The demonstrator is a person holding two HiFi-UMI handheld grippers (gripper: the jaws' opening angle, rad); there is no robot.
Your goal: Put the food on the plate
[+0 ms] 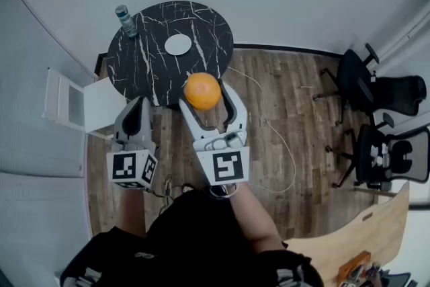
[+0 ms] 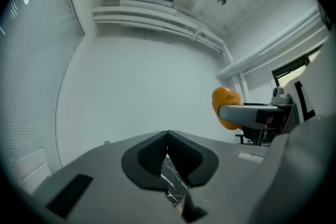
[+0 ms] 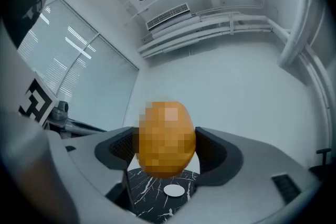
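Note:
An orange fruit [image 1: 202, 91] sits between the jaws of my right gripper [image 1: 203, 93], which is shut on it and held up above the floor near the round table's front edge. In the right gripper view the orange [image 3: 166, 138] fills the gap between the pads. A small white plate [image 1: 178, 44] lies on the black marble table [image 1: 144, 64]; it also shows below the fruit as the plate [image 3: 174, 190]. My left gripper [image 1: 136, 112] is shut and empty, to the left of the right one. From the left gripper view the orange [image 2: 226, 106] appears at the right.
A water bottle [image 1: 125, 21] stands at the table's far left rim. A white chair [image 1: 74, 104] is left of the table. Black office chairs [image 1: 383, 124] stand at the right, and a cable [image 1: 269, 131] runs across the wooden floor.

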